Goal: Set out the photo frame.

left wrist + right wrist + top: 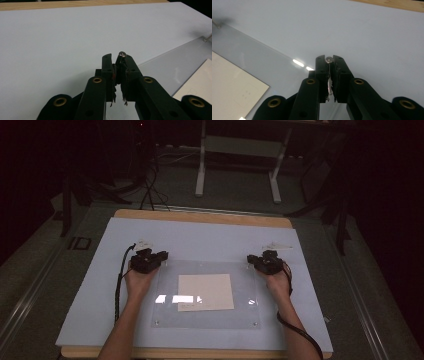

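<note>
While we hold both far corners of the clear acrylic sheet (205, 292), the work looks only part done. Our left hand-held gripper (159, 256) is clamped on a small silver screw (122, 53) at the sheet's far left corner; our right hand-held gripper (253, 260) is pinched on a small clear round stud (328, 59) at its far right corner. The sheet lies flat on the pale blue mat (100, 270) covering the bench (200, 216), with a square cream paper (205, 291) under its middle. The two near-corner fasteners (157, 323) appear still seated, so we judge those remain.
</note>
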A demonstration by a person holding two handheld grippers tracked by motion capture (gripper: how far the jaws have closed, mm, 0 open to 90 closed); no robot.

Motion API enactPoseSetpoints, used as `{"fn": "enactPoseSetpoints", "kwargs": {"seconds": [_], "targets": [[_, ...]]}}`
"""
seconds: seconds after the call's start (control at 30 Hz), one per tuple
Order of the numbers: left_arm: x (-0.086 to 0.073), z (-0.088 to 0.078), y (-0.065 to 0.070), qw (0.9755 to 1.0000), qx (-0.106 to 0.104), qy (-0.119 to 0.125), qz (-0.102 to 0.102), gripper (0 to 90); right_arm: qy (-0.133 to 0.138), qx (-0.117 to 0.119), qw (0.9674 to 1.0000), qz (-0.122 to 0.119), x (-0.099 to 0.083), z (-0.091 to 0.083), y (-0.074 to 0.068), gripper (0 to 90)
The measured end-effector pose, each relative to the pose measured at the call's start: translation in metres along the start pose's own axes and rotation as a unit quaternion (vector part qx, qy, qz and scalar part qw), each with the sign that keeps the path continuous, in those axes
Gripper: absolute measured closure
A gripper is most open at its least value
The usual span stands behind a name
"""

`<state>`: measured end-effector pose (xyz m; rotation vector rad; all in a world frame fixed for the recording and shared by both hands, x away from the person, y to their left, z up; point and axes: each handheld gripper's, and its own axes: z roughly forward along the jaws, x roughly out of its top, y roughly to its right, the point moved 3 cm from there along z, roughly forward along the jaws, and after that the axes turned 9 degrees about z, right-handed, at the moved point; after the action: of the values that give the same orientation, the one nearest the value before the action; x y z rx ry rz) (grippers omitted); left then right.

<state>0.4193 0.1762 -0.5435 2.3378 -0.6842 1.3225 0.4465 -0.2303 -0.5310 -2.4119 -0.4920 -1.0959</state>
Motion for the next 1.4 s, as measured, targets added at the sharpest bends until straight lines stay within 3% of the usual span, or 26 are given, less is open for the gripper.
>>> {"fn": "enactPoseSetpoints", "kwargs": {"seconds": [0.27, 0.33, 0.47, 0.7, 0.87, 1.03, 1.27, 1.4], "targets": [[0.003, 0.0, 0.002, 0.9996, 0.002, 0.025, 0.013, 77.8, -0.005, 0.007, 0.9999, 0.012, 0.0, 0.0, 0.002, 83.9], [0.004, 0.0, 0.002, 0.9996, 0.012, 0.017, 0.017, 82.0, -0.007, 0.01, 0.9998, 0.016, 0.001, 0.0, 0.002, 83.8], [0.005, 0.0, 0.001, 0.9998, 0.008, 0.012, 0.013, 82.6, -0.011, 0.012, 0.9996, 0.023, 0.001, 0.0, 0.003, 83.4], [0.003, 0.002, -0.005, 0.9992, -0.023, 0.021, -0.026, 80.9, -0.021, 0.013, 0.9993, 0.029, 0.003, 0.001, 0.003, 83.3], [0.007, 0.003, -0.01, 0.9987, -0.037, 0.004, -0.034, 80.8, -0.038, 0.009, 0.9986, 0.034, 0.007, 0.002, 0.004, 83.5], [0.013, 0.007, -0.016, 0.9973, -0.051, -0.018, -0.049, 81.2, -0.049, 0.02, 0.9974, 0.05, 0.011, 0.005, 0.008, 83.6], [0.015, 0.013, -0.022, 0.9947, -0.064, -0.018, -0.079, 81.6, -0.062, 0.036, 0.9944, 0.077, 0.017, 0.01, 0.014, 83.6], [0.019, 0.016, -0.024, 0.9946, -0.059, -0.029, -0.081, 82.6, -0.075, 0.041, 0.9926, 0.086, 0.022, 0.013, 0.016, 83.9]]}}
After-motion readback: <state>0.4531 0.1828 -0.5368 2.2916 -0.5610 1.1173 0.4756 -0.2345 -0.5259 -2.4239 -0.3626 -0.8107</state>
